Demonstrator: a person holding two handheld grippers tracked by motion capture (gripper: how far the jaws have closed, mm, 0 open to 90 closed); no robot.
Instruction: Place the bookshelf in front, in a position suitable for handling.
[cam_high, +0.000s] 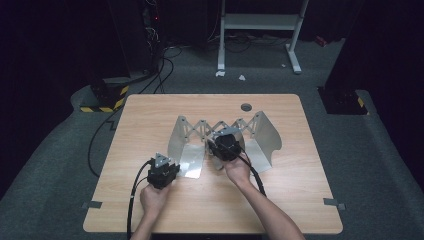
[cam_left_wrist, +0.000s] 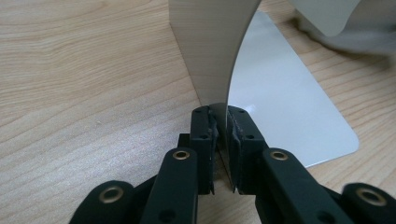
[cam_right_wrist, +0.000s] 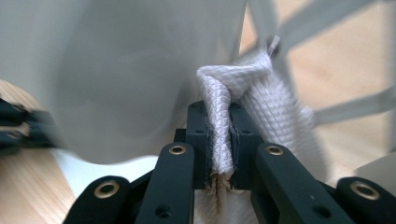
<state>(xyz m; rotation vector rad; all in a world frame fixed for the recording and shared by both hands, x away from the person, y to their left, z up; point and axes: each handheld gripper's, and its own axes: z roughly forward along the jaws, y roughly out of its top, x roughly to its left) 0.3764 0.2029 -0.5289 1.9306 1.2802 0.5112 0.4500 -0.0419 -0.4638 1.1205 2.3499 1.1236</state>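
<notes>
The white woven cloth (cam_right_wrist: 224, 116) is pinched in a fold between the right gripper's (cam_high: 226, 145) closed jaws, hanging over the middle of the silver expandable metal rack (cam_high: 262, 131) on the light wooden table (cam_high: 150, 107). The nearest bay lies directly below. The left gripper (cam_high: 161, 171), at the rack's near-left, clamps the rack's left upright plate (cam_left_wrist: 212, 46), steadying it.
</notes>
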